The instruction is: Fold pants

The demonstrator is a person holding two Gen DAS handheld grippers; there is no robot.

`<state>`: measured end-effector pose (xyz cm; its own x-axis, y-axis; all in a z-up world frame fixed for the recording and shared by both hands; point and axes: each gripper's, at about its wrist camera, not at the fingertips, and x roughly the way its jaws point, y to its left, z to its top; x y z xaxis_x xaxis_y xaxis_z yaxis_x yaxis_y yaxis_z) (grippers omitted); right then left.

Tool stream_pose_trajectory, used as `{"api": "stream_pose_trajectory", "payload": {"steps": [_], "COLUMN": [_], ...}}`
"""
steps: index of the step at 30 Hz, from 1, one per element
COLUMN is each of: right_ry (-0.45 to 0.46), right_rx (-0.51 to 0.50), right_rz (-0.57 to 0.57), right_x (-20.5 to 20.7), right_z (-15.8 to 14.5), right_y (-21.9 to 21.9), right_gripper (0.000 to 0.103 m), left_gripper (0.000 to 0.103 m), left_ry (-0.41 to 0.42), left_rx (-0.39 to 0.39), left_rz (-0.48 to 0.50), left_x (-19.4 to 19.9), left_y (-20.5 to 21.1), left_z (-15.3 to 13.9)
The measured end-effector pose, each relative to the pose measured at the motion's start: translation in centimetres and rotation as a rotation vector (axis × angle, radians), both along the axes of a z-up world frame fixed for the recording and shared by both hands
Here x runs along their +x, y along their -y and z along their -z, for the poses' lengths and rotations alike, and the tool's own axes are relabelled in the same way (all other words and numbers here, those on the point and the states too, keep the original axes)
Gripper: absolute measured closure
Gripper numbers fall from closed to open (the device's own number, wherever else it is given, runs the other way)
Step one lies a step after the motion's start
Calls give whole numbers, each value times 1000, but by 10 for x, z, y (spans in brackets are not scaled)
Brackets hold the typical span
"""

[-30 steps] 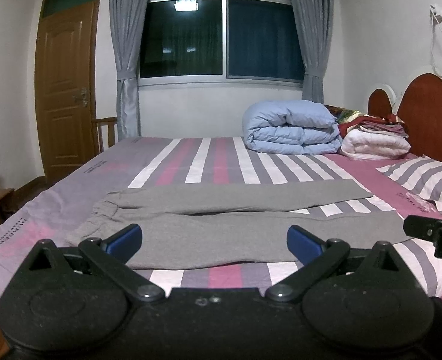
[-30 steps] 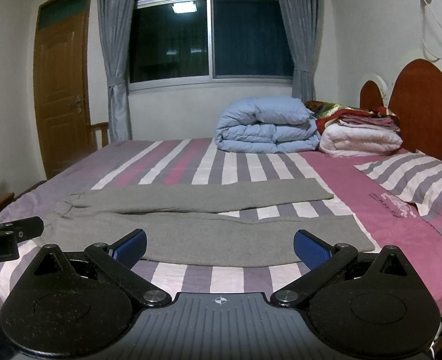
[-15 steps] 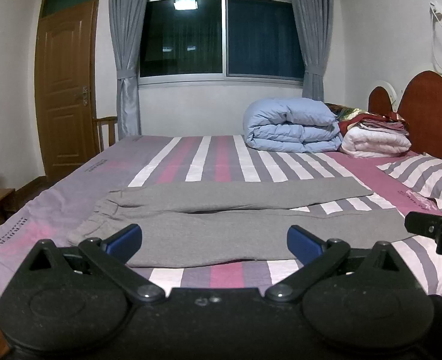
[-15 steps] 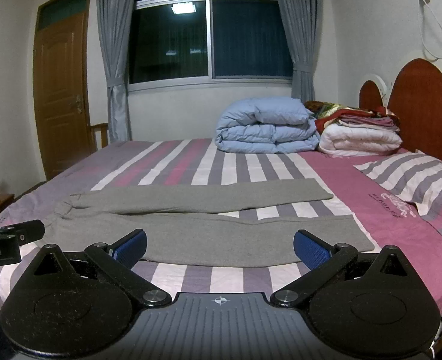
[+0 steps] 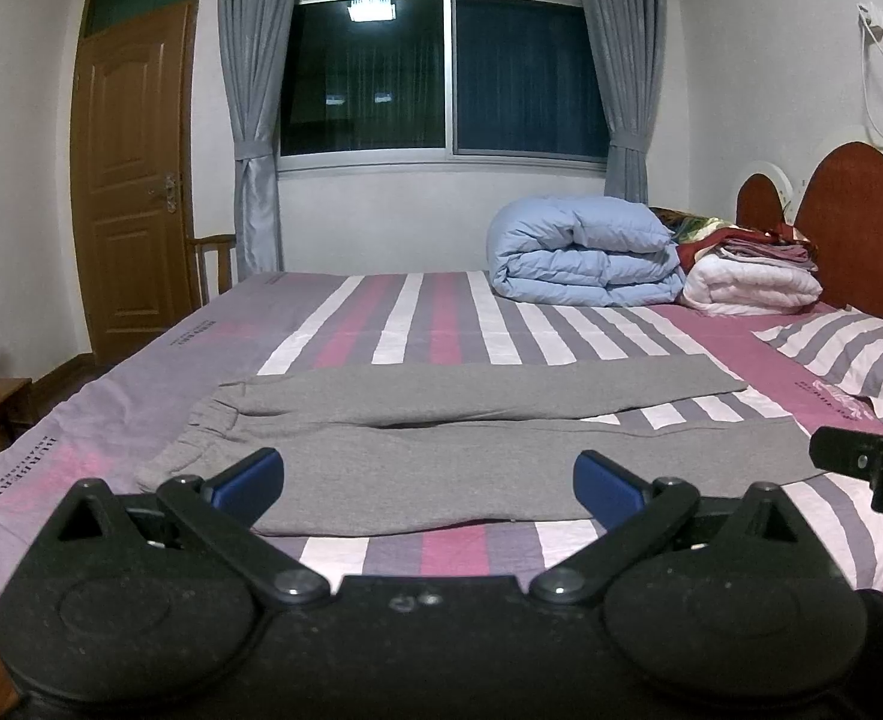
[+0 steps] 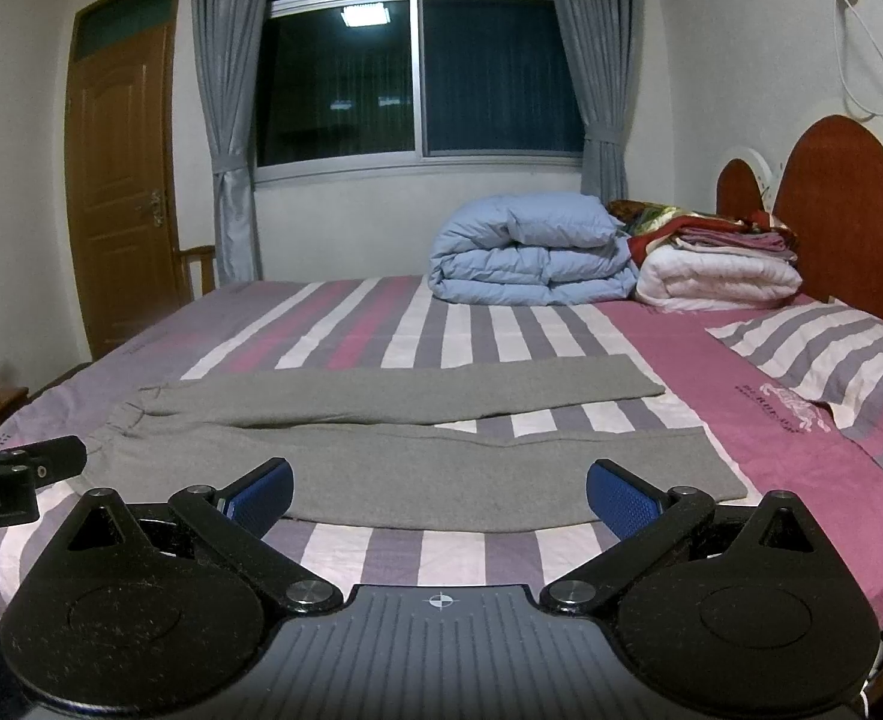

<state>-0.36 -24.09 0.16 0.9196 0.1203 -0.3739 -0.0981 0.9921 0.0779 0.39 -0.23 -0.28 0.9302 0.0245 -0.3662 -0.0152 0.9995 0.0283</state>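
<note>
Blue pads on black linkage: left gripper (image 5: 428, 483) spread wide, nothing between its fingers, hovering at the near edge of the bed (image 5: 111, 414). Right gripper (image 6: 440, 489) likewise spread wide and empty, held level beside it; each shows at the other's frame edge, at 3 o'clock in the left view and 9 o'clock in the right view.

Grey pants (image 5: 471, 420) lie flat on the striped sheet just past both sets of fingertips, toward 12 o'clock. Waistband toward 9 o'clock, the 2 legs running out toward 3 o'clock. Legs split in a narrow V: far leg angles slightly away, near leg lies along the bed's near edge. Slight ridge where the legs meet near the crotch.

Farther out, at 1 o'clock: folded light-blue duvet (image 6: 531, 252), then a stack of white and red bedding (image 6: 717, 264) against the headboard (image 6: 843, 210). Striped pillow (image 6: 825, 354) at 2 o'clock. Window (image 5: 441, 72) with grey curtains at 12 o'clock, wooden door (image 5: 132, 192) at 10 o'clock.
</note>
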Motion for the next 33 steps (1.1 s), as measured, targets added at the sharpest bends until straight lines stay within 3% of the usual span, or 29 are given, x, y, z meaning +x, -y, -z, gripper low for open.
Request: {"api": "stream_pose_trajectory", "payload": {"steps": [33], "right_ry": [2], "right_rx": [1], "right_rz": [-3], "right_x": [-1], "right_z": [2], "right_y": [1], "right_gripper": [0], "left_gripper": [6], "left_ry": [1], "left_rx": [13], "left_rz": [1], "left_x": [0], "left_y": [1], "left_z": [0]}}
